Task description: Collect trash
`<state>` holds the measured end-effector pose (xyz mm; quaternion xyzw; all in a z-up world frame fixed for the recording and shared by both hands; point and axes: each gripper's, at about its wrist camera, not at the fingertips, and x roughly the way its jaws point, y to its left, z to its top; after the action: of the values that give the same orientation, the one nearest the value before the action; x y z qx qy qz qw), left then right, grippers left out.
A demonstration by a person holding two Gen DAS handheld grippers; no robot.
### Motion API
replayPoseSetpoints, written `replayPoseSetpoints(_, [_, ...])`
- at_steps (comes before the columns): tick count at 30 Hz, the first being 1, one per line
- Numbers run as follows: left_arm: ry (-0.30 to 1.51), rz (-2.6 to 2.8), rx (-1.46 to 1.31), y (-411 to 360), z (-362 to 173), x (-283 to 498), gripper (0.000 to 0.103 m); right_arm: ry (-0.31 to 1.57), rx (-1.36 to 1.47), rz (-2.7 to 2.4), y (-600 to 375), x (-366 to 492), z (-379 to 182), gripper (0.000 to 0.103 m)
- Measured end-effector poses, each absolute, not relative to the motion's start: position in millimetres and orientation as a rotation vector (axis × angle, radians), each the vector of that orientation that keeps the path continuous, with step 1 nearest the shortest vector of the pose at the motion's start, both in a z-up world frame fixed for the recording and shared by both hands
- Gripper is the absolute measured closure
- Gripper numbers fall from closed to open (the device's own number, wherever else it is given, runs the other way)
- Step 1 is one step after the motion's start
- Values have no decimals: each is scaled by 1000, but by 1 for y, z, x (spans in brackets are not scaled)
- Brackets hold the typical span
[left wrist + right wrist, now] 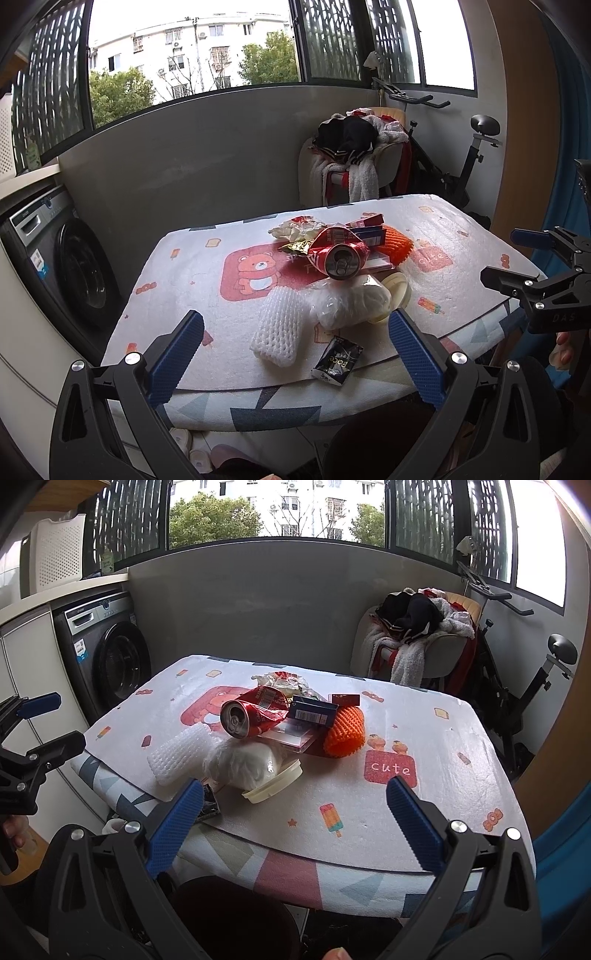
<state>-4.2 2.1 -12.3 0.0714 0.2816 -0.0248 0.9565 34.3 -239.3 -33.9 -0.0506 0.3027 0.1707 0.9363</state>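
Two grippers, both wide and empty: left gripper point(295, 347) low in the frame short of the table's near edge, right gripper point(294, 821) likewise, also seen at right of the left view. Table point(424, 738) mid-frame under a bear-print cloth. Trash heaped at its centre: white bag point(351, 302) touching a crushed can point(338, 256), white foam net point(279, 328) left, orange net point(397, 247) right, boxes point(369, 230) behind, dark sachet point(337, 360) nearest.
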Motion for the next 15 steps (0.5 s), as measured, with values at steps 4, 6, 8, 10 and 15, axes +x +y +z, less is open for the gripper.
replayPoseSetpoints(4, [587, -60, 135, 2, -14, -3, 5, 623, -103, 344, -239, 35, -36, 5])
replayPoseSetpoints(6, [592, -74, 158, 0, -17, -2, 5, 624, -98, 338, -239, 36, -39, 5])
replayPoseSetpoints(8, [595, -78, 181, -2, -20, -1, 5, 619, -86, 334, -240, 36, -41, 5])
replayPoseSetpoints(10, [595, -65, 211, -2, -26, 1, 5, 624, -66, 340, -241, 38, -45, 5])
replayPoseSetpoints(15, [572, -110, 224, 2, -41, 2, 5, 616, -14, 345, -247, 41, -55, 5])
